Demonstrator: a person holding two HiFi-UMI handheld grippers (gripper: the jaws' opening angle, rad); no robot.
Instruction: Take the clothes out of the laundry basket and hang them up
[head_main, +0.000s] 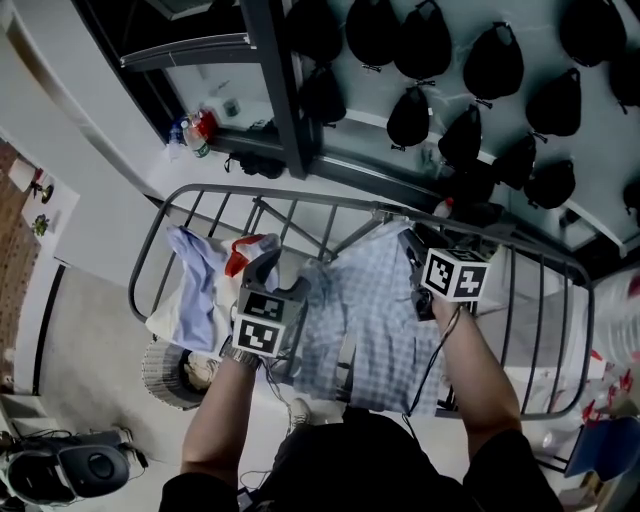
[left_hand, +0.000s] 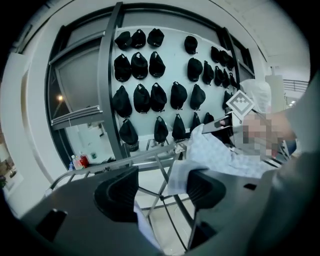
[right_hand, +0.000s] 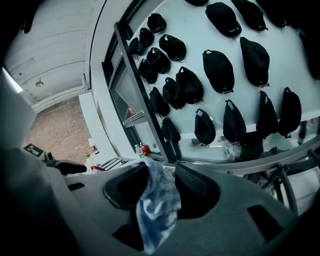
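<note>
At the far left, below the rack (head_main: 290, 197), a round basket (head_main: 165, 375) stands on the floor with something pale in it. Above it a pale garment (head_main: 195, 290) hangs over the rack's left end, with a red cloth (head_main: 240, 255) just beside it.

The left forearm (head_main: 215, 420) reaches up from the bottom edge, bare, with a watch at the wrist. It carries the left gripper (head_main: 268, 272) over the bars between the red cloth and the shirt (head_main: 370, 320). The gripper tilts forward and somewhat down. In the left gripper view its jaws (left_hand: 162, 192) stand wide apart. The shirt's edge lies against the inner side of the right-hand jaw and a pale strip of cloth drops through the gap. Neither pad presses on it, so this gripper has hold of nothing.

The checked shirt is spread across the middle of the rack. It is draped over the far rail and hangs down toward the person.

The right forearm (head_main: 480, 380) comes up beside it, also bare, with a cable running along it. The right gripper (head_main: 412, 255) sits at the shirt's upper right corner by the far rail and tilts slightly down. In the right gripper view its jaws (right_hand: 162, 187) are part-way open. A bunched fold of the shirt lies between them, resting on the right-hand pad with a gap at the other, loose rather than pinched.

Black caps (head_main: 420, 50) hang on the wall beyond.
</note>
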